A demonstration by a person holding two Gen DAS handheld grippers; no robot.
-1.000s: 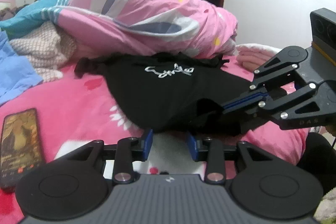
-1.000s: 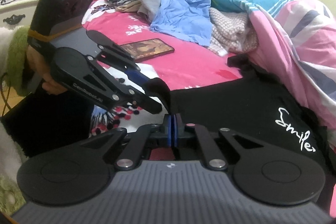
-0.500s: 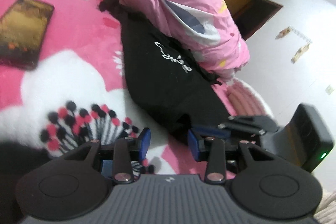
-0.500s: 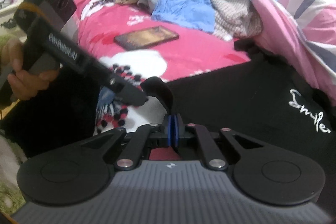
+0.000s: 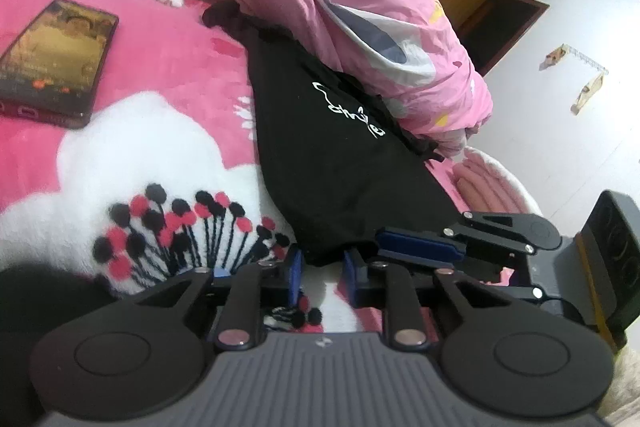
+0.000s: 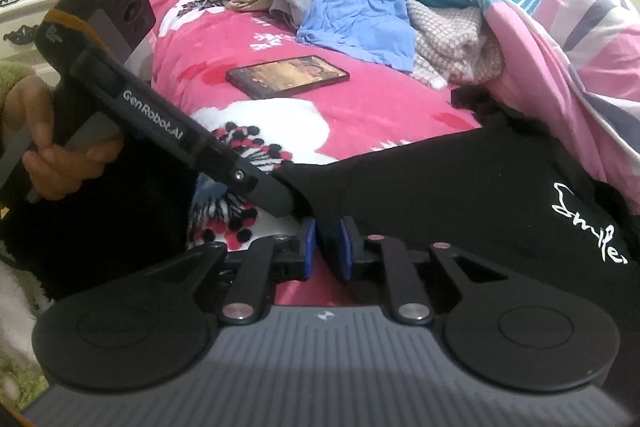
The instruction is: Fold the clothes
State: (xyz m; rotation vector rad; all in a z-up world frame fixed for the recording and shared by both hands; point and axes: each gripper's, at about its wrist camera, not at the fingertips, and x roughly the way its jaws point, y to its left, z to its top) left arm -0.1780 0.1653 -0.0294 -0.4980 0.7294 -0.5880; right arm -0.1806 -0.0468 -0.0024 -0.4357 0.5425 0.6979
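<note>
the left gripper (image 5: 320, 269) is released, its blue pads apart on either side of the near corner of the black t-shirt (image 5: 340, 163), not pinching it. the right gripper (image 6: 325, 247) is parted too, with a fold of the shirt's hem between its pads. the shirt lies spread on the pink bed (image 5: 168, 67), its far edge under the pink duvet (image 5: 360, 7). a phone (image 5: 56, 55) lies well apart.

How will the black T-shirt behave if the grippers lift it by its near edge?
The black T-shirt will probably sag and drape, since it lies limp on the bedspread. Its far side is against the pink quilt, so it may drag there.
</note>
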